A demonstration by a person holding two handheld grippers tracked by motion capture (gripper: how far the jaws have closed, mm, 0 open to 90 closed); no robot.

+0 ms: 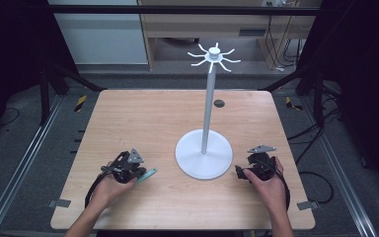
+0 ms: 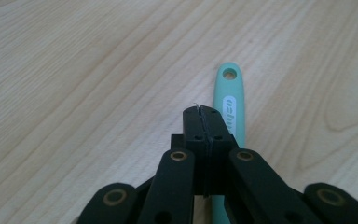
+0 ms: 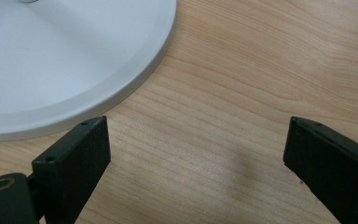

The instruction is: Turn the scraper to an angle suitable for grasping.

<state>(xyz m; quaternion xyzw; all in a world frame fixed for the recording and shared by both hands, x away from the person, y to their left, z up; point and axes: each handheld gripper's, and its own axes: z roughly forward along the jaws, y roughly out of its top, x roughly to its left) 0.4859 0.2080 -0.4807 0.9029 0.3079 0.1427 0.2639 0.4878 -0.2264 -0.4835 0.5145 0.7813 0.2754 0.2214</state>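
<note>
- The right hand-held gripper [image 3: 196, 163] looks down on the table [image 3: 261, 70], whose top is light wood with grain running across the picture.
- Its two black jaws rise from the bottom corners and stand wide apart, with bare wood between them and nothing held.
- The left jaw shows small screw holes on its top edge and a brass-ringed pivot at its lower end.
- A round white base [image 3: 65, 60] of a stand lies flat on the table at the upper left; its stepped rim curves down toward the left jaw.
- The left jaw's tip sits just beside that rim; contact cannot be judged.
- A faint shadow darkens the wood between the jaws.
</note>
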